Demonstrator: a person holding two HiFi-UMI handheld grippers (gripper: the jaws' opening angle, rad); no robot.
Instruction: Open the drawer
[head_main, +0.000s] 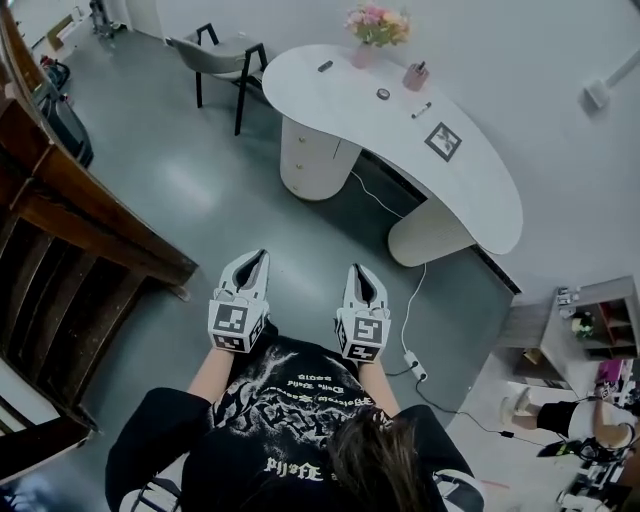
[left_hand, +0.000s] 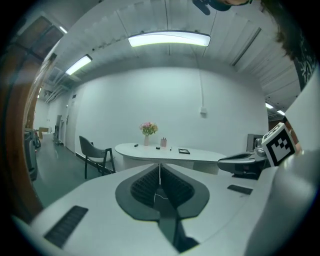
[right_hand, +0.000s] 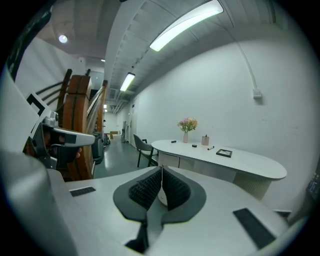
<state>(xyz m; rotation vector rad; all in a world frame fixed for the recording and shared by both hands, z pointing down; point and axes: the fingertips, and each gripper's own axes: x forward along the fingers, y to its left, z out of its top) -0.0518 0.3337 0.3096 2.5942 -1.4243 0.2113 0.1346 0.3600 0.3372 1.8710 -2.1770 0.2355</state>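
Kidney-shaped smooth white desk (head_main: 470, 190) on rounded drawer pedestal (head_main: 312, 160)

The drawer (head_main: 300, 152) sits shut in the rounded pedestal (head_main: 318, 182) under the white desk (head_main: 480, 190).

Grey chair (head_main: 215, 55), pink flowers (head_main: 376, 25), dark wooden structure (head_main: 60, 230), white power strip (head_main: 415, 366), square marker card (head_main: 443, 141)

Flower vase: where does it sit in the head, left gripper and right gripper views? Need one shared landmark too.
Head view: flower vase at top centre, on the far end of the white desk.
Left gripper view: vase just left of centre, on the desk's left end.
Right gripper view: vase right of centre, on the desk's left part.
Shared landmark: the curved white desk.
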